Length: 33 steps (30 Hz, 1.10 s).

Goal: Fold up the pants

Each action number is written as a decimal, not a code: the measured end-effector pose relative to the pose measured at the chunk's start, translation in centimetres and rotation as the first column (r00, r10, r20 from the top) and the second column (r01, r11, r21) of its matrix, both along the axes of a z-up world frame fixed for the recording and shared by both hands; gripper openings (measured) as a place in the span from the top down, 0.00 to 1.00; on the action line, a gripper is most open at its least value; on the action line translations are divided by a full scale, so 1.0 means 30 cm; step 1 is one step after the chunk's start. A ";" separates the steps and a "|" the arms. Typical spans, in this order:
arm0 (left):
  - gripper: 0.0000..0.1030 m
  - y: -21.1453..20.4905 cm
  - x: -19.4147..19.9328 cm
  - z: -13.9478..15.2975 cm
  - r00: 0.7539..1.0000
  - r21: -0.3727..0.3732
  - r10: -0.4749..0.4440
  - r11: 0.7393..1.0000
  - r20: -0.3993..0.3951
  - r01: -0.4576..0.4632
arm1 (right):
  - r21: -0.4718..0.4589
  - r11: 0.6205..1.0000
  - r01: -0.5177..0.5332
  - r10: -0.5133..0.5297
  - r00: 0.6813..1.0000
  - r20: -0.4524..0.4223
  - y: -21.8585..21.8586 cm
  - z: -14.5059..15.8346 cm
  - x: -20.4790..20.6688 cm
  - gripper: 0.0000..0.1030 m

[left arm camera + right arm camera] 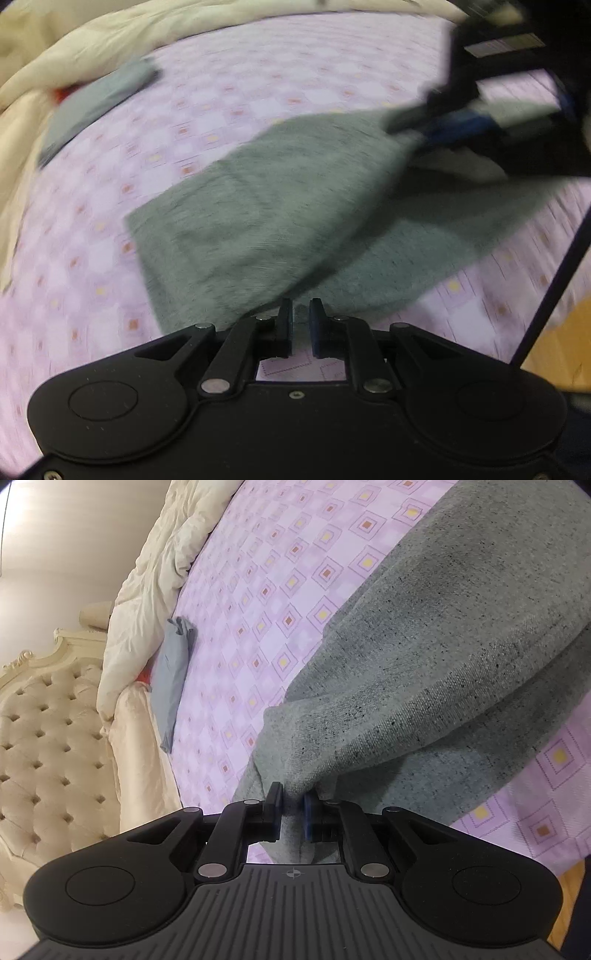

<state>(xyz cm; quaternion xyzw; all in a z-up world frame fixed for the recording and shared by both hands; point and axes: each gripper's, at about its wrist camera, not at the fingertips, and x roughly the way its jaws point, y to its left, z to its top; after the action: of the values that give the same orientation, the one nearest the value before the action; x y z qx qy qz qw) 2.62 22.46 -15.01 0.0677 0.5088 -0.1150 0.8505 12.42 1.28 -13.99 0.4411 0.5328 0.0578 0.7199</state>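
Note:
Grey pants [266, 221] lie on the bed's purple checked sheet [110, 229], with one layer lifted and doubled over the rest. In the left wrist view, which is motion-blurred, my left gripper [301, 325] hovers at the pants' near edge. Its jaws stand a narrow gap apart with only sheet showing between them. My right gripper [293, 805] is shut on a pinched fold of the grey pants [424, 657], and the cloth runs up and away from its pads. In the left wrist view the right gripper [410, 129] holds that raised corner at the upper right.
A folded blue-grey garment [173, 679] lies by the cream duvet [147, 590], with something red [146, 675] beside it. A tufted cream headboard [44, 720] stands at the left. The bed edge and wooden floor [565, 339] are at the lower right.

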 end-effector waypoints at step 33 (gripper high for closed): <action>0.95 0.457 0.115 0.097 0.856 -0.400 0.469 0.757 -0.218 -0.516 | -0.094 0.989 -0.110 0.116 0.991 0.064 0.000 0.057 -0.006 0.89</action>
<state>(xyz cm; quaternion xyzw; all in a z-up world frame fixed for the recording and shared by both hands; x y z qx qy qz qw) 6.08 36.18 -12.10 -0.2708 0.5119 -0.0035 0.8152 12.23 1.27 -12.29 0.3748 0.5337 0.0896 0.7528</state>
